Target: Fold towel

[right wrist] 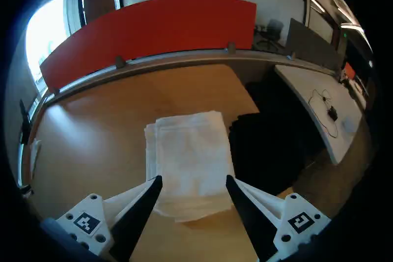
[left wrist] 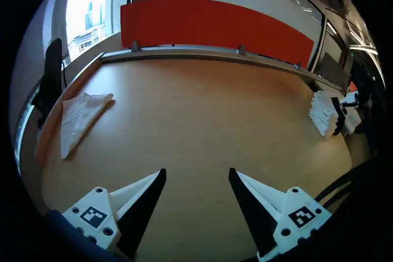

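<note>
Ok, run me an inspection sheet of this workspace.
Surface: wooden desk, mostly bare.
Job's things: loose towel crumpled by the window-side edge; stack of folded towels near the opposite edge.
Clutter: nothing seen.
Grippers: left hand-held gripper open over bare desk; right hand-held gripper open, at the stack.
Cables: thin cable on the neighbouring white desk.
Surroundings: red divider, window, office chair.
</note>
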{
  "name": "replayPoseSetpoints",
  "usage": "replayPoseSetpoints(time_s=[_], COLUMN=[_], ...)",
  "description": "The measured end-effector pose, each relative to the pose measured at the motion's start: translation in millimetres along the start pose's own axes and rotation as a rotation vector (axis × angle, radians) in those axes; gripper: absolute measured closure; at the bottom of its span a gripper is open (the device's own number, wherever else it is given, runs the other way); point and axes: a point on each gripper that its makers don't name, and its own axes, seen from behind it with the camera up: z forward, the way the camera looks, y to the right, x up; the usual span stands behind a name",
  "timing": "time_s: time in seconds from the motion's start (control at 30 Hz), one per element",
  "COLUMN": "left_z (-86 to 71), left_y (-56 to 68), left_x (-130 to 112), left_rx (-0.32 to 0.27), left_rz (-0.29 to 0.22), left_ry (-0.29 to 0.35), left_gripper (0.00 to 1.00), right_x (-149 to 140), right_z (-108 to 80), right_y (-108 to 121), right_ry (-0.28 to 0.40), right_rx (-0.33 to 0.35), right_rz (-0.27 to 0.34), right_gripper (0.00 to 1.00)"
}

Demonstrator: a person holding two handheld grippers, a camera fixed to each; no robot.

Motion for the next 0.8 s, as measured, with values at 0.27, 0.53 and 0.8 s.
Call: replayPoseSetpoints(time_s=[0.27, 0.53, 0.8], left_z=[-2.9, -7.4, -10.0], left_y=[-5.0, -13.3, -15.5], left_x=[13.8, 34.1, 46.3], left_rx=[0.007, 0.025, 0.032], left_rz=[-0.004, -0.009, -0.014], left_ry=[0.031, 0.072, 0.101], left_gripper=[0.06, 0.06, 0.06], right_x=[13.8, 34.6, 52.8], right_z=[-10.3, -30.3, -54.0], right_y=[-5.7, -15.2, -29.0], right_ry=[0.096, 0.246, 0.382], right_rx=[-0.017, -0.037, -0.036], right_rz=[0.012, -0.018, -0.043], right_gripper=[0.0, 0.0, 0.0])
